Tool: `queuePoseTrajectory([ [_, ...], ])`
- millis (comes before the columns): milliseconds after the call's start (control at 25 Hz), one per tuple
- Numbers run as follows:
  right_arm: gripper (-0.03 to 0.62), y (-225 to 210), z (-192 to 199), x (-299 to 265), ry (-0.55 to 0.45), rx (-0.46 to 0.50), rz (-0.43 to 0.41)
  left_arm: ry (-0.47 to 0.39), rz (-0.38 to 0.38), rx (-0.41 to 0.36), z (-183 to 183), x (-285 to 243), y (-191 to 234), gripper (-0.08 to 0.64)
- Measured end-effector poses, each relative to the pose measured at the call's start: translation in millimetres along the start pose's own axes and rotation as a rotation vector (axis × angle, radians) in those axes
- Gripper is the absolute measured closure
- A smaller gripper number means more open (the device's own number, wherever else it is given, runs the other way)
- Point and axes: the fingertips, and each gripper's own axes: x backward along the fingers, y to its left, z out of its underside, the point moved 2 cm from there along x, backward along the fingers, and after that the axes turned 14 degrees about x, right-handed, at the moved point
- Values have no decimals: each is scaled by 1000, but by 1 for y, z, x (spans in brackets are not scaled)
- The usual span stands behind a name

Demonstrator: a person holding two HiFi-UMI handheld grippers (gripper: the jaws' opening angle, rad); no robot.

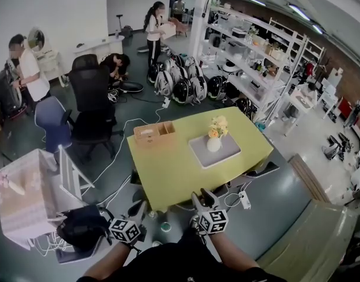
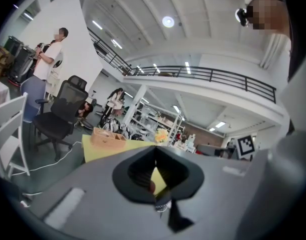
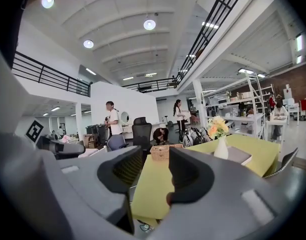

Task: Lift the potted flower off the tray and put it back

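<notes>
The potted flower [image 1: 214, 141] stands upright on the grey tray [image 1: 230, 153], right of centre on the green table [image 1: 168, 175]. It is well apart from the two grippers held at the near edge. The left gripper [image 1: 142, 206] has its fingers pressed together at the tips, with nothing between them. The right gripper [image 1: 202, 197] has its fingers spread and empty, and the pot shows beyond them to the right.

The pot is a small white vase with a narrow neck. It looks light, stiff and probably glazed, so likely slippery and breakable. The yellow and orange blooms are soft and make it somewhat top-heavy. The surest hold appears to be around the round body below the neck, keeping it upright and clear of the blooms.

Counted: one potted flower, one tray, one table, two grippers, and one wooden box [image 1: 153, 132] at the table's far left.
</notes>
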Motion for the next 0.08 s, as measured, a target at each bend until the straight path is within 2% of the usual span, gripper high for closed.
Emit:
queuePoseTrajectory([
  [80,422,0,1,-1,0,1,-4,2,-5,4,1,0,2,552],
])
